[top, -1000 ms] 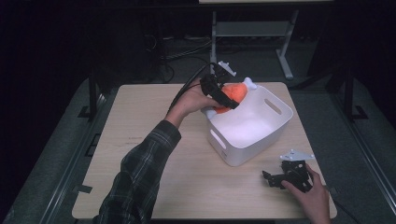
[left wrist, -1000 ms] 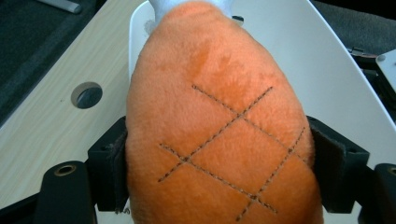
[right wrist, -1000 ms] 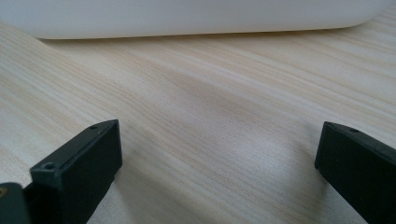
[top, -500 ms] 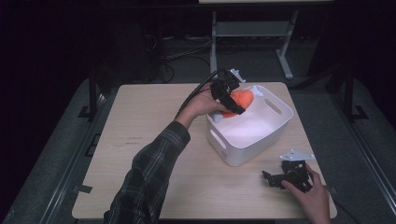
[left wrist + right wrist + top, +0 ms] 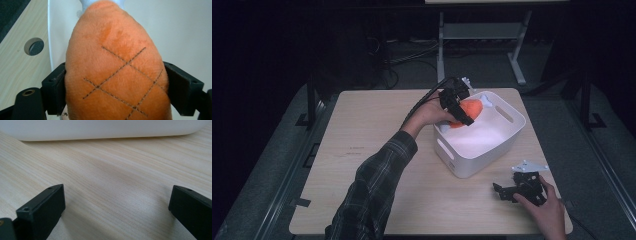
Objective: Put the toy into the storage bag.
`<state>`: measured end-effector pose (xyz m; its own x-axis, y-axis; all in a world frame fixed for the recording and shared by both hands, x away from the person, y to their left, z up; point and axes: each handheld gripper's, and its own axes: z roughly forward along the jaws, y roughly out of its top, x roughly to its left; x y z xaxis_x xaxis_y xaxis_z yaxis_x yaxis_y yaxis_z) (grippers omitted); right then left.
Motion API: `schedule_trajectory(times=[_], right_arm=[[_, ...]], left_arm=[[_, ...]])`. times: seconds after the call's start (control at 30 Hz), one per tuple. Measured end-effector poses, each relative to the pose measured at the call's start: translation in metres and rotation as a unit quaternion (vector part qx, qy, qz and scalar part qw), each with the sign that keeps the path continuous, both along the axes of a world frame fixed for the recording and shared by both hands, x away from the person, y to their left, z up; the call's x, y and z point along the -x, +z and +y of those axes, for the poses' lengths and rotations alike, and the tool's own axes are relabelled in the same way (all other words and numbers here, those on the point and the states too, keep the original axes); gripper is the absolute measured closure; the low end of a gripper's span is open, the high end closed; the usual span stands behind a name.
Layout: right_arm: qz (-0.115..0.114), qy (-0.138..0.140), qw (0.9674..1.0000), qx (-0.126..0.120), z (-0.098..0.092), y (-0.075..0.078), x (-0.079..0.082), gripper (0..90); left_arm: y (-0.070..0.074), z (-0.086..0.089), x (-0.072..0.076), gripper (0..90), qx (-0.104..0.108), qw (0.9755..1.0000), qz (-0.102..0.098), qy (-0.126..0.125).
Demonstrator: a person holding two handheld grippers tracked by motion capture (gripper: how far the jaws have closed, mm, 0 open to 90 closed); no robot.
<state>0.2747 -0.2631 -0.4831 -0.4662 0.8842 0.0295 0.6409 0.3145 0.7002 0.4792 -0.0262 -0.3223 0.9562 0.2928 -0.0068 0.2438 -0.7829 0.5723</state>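
We hold the left gripper (image 5: 460, 111), jaws clenched on the orange plush toy (image 5: 117, 75), over the white bin (image 5: 507, 142); we should lower before releasing; right gripper (image 5: 517, 192) rests jaws apart on the bench (image 5: 362, 150)

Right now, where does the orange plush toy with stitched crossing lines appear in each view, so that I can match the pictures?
High view: the orange plush toy is upper centre, held by the left gripper over the far-left corner of the white plastic bin.
Left gripper view: the toy covers the centre, squeezed between both black jaws.
Right gripper view: not in it; its open jaws face bare wooden table.
Shared landmark: the white bin.
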Motion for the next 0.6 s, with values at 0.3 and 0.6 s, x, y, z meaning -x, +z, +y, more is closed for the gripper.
schedule_trajectory(times=[0.3, 0.6], right_arm=[[0.0, 0.0, 1.0, 0.0, 0.0, 0.0, 0.0, 0.2], [0.0, 0.0, 1.0, 0.0, 0.0, 0.0, 0.0, 0.2]], left_arm=[[0.002, 0.001, 0.002, 13.7, 0.001, 1.0, -0.006, 0.006], [0.014, 0.018, 0.008, 13.8, 0.016, 0.9996, -0.018, 0.011]])
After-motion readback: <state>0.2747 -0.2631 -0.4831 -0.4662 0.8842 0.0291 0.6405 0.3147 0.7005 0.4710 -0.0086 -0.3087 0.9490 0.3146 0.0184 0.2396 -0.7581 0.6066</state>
